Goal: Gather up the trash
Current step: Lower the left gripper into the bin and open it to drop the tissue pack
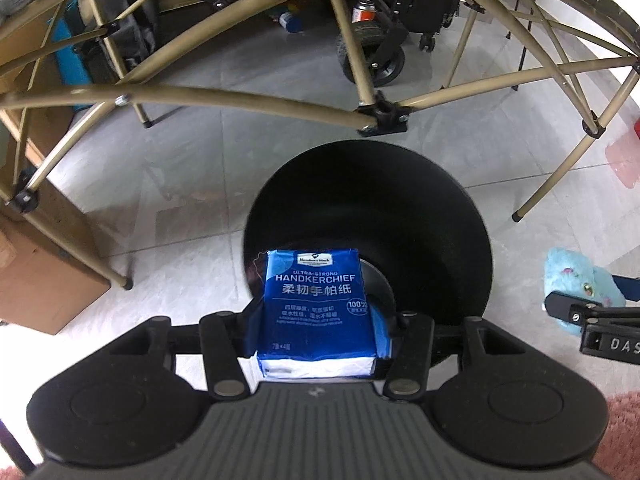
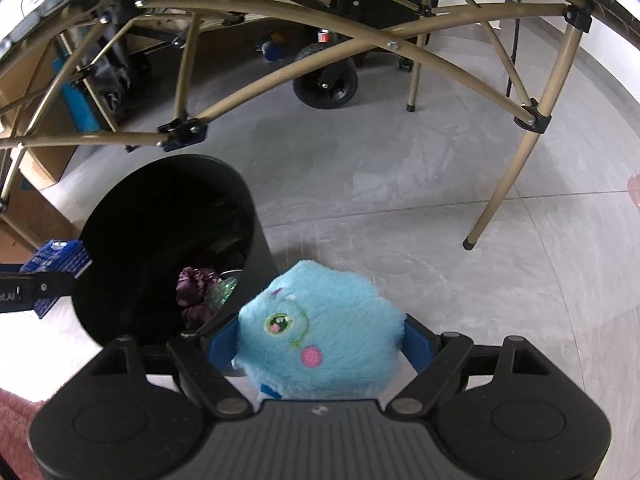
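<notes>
Left fingers clamp tissue pack over bin | right fingers clamp plush toy beside bin

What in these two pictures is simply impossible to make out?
- Black bin, left wrist view: its inside is pure shadow, and the handkerchief pack covers its near rim.
- Bin contents, right wrist view: only a purple crumpled thing shows; the rest is dark.
- Blue plush toy: its lower part is hidden behind the right gripper.

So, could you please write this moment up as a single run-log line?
left gripper: shut on tissue pack, over black bin | right gripper: shut on blue plush toy, beside bin | bin: purple item inside
</notes>
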A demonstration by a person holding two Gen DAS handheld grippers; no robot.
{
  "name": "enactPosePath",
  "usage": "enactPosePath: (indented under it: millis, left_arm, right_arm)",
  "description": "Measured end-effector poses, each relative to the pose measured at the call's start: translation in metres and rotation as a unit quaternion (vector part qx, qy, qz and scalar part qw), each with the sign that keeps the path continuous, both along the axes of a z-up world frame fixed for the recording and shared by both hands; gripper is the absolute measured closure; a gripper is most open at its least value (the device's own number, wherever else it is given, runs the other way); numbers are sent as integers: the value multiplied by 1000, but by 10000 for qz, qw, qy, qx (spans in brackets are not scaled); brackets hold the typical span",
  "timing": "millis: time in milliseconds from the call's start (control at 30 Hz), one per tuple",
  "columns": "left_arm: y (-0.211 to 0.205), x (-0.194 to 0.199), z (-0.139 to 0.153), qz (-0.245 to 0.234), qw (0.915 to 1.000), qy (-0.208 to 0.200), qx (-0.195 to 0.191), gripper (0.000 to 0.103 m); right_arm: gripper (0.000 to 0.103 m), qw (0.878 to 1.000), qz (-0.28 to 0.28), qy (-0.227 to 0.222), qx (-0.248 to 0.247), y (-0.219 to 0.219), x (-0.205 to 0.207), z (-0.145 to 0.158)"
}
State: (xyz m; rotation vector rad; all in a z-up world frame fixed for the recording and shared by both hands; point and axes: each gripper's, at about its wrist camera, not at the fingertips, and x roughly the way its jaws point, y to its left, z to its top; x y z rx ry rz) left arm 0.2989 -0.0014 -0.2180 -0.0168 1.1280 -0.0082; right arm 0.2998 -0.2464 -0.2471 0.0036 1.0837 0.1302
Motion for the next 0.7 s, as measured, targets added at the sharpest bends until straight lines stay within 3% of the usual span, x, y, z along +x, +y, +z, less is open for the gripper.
enactPosePath:
  millis: [700]
  left_arm:
    - [-42, 44, -23, -36, 9997, 240, -10, 51]
  right_arm:
    - [21, 9995, -262, 72, 164, -8, 36, -14]
